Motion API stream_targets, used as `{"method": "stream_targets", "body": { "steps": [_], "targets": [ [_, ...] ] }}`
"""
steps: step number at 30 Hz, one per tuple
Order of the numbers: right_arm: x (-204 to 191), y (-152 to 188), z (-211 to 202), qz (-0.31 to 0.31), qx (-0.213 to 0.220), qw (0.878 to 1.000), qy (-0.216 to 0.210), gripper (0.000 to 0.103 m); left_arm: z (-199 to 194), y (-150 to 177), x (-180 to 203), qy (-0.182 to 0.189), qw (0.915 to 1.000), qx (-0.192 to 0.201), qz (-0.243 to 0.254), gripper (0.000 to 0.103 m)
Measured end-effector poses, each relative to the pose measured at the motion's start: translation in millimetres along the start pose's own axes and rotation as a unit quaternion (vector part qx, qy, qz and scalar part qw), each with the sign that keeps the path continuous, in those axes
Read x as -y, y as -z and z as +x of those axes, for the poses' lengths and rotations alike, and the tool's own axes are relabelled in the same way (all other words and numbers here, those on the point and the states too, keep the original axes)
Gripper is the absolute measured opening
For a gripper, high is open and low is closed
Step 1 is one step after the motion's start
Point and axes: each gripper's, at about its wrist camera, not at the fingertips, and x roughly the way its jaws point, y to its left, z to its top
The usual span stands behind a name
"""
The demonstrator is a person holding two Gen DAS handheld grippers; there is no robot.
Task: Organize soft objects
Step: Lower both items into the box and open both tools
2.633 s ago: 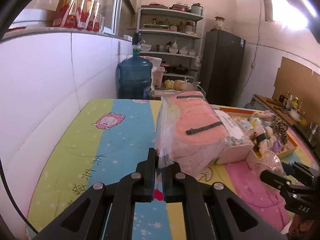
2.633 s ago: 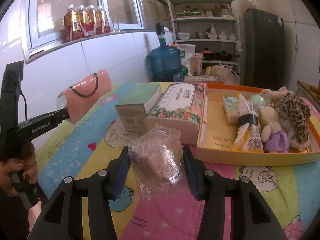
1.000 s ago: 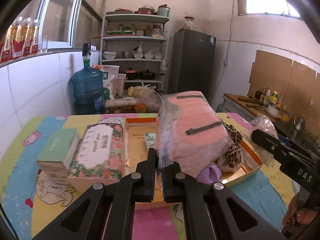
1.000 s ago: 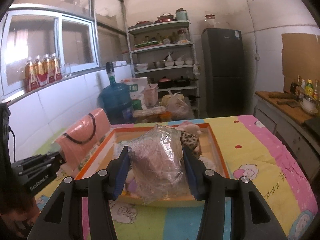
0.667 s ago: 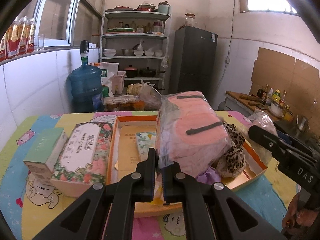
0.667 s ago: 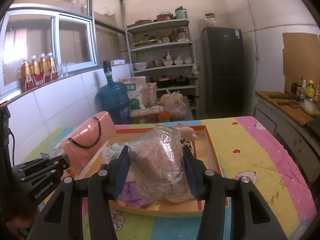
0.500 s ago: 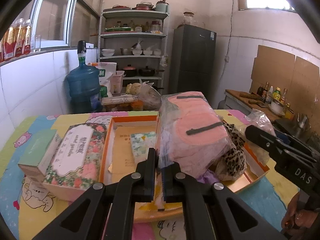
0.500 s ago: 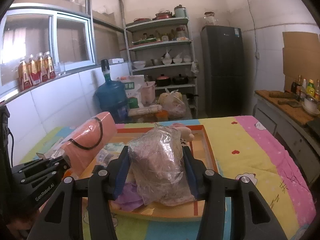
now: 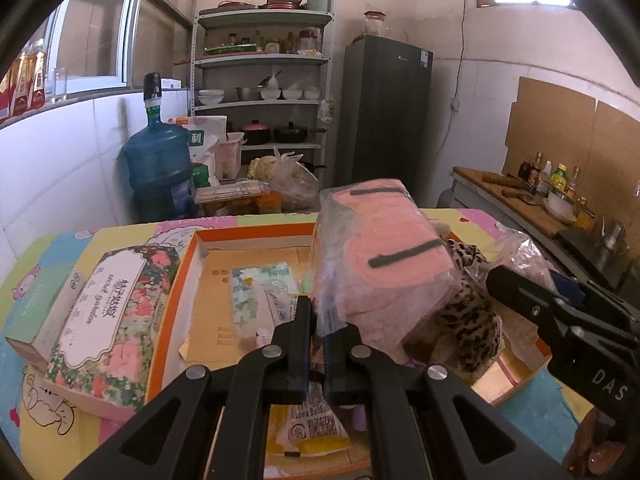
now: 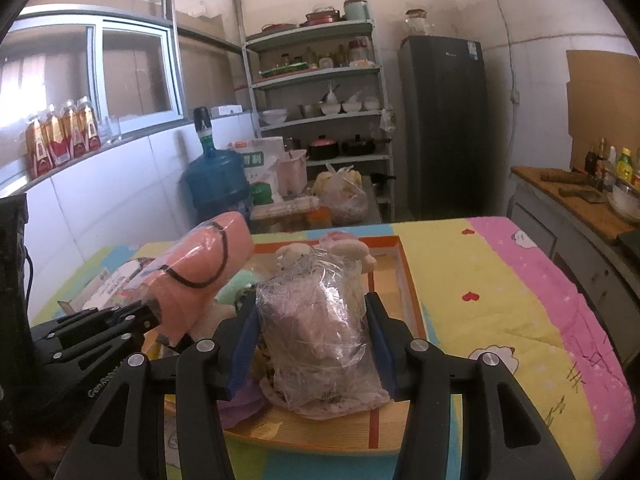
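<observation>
My left gripper [image 9: 319, 312] is shut on the edge of a clear bag holding a pink pouch [image 9: 380, 264] with a black strap, held over the orange tray [image 9: 168, 304]. The same pink pouch [image 10: 200, 280] shows at the left in the right wrist view, with the left gripper [image 10: 154, 316] under it. My right gripper [image 10: 310, 344] is shut on a plastic-wrapped soft bundle [image 10: 316, 328], above the near part of the orange tray [image 10: 412, 292]. Plush toys [image 10: 328, 248] and a leopard-print toy [image 9: 468, 320] lie in the tray.
A floral box [image 9: 108, 312] and a green box [image 9: 36, 312] lie left of the tray on the colourful mat [image 10: 500, 292]. Tissue packs [image 9: 256, 292] lie in the tray. A blue water jug [image 9: 158, 168], shelves [image 9: 264, 92] and a fridge [image 9: 384, 120] stand beyond the table.
Both grippers have come forward and down over the orange tray with their loads still held. The tray and boxes now lie closer and lower in both views.
</observation>
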Motion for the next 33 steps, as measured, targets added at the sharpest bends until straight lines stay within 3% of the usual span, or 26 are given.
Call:
{"method": "stream_targets", "body": {
  "steps": [7,20,23,25,33],
  "targets": [
    [6.6,3.9,16.2,0.011,-0.017,1.0,-0.006,0.053,15.9,-1.4,0.3,0.003,0.9998,-0.017,0.0,0.005],
    [14.0,7.7,30.6,0.027,-0.035,0.999,-0.015,0.054,20.5,-4.3,0.2,0.023,0.9997,-0.009,-0.008,0.006],
    [15.5,7.6,28.4,0.032,-0.028,0.999,-0.018,0.056,16.2,-5.1,2.2,0.03,0.9995,-0.005,-0.004,0.021],
    [17.9,7.8,27.0,0.038,-0.025,0.999,-0.019,0.056,13.5,-4.8,1.9,0.036,0.9994,-0.003,-0.004,0.048],
    [20.9,7.2,25.2,0.052,-0.021,0.998,-0.027,0.068,1.1,-4.4,-6.6,0.036,0.9992,0.006,-0.018,0.053]
  ]
}}
